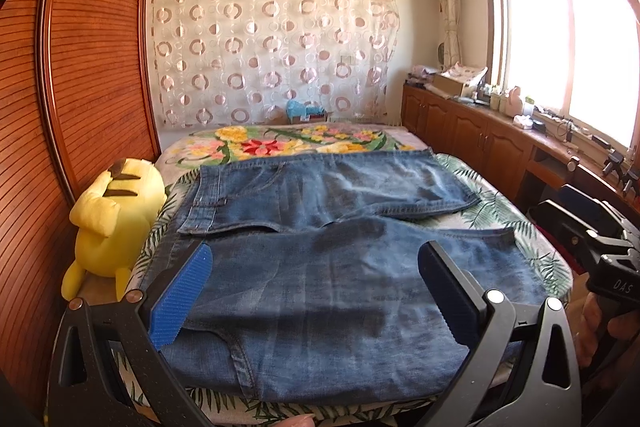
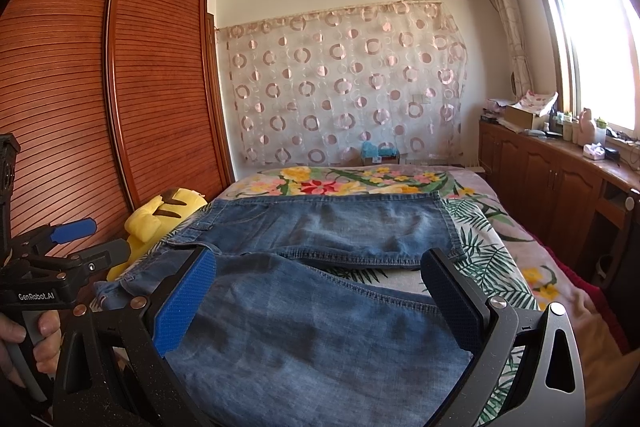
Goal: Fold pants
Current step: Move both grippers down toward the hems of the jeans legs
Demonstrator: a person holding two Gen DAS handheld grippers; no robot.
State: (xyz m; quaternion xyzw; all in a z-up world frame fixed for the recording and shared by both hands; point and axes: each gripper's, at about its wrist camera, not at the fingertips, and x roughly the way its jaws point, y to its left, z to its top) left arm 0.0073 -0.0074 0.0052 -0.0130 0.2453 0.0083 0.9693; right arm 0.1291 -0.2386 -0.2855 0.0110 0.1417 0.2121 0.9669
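On the bed [image 1: 516, 223], in the left wrist view, a pair of blue jeans [image 1: 320, 247] lies spread flat over a flowered blanket [image 1: 280, 143], the waistband toward the left and the two legs running to the right. The far leg lies apart from the near one at the hem end, with a strip of leaf-patterned cover showing between them. The left gripper [image 1: 316, 271] hovers over the near leg with its jaws spread wide and nothing between them; its blue pads [image 1: 180, 295] frame the denim on either side. A yellow plush toy [image 1: 112, 219] sits at the left edge of the bed against a brown slatted wardrobe [image 1: 92, 67]. At the right edge of this view the other tool appears, black and held by a hand [image 1: 600, 327].

In the right wrist view, the jeans [image 2: 320, 327] fill the lower middle, the near leg passing under the right gripper [image 2: 320, 291], whose jaws also stand wide and hold nothing. The plush toy [image 2: 160, 215] lies beside the waistband. At the left a hand [image 2: 36, 343] grips the handle of the left gripper [image 2: 76, 239], seen from the side with its fingers parted. A patterned curtain [image 2: 344, 87] hangs behind the bed.
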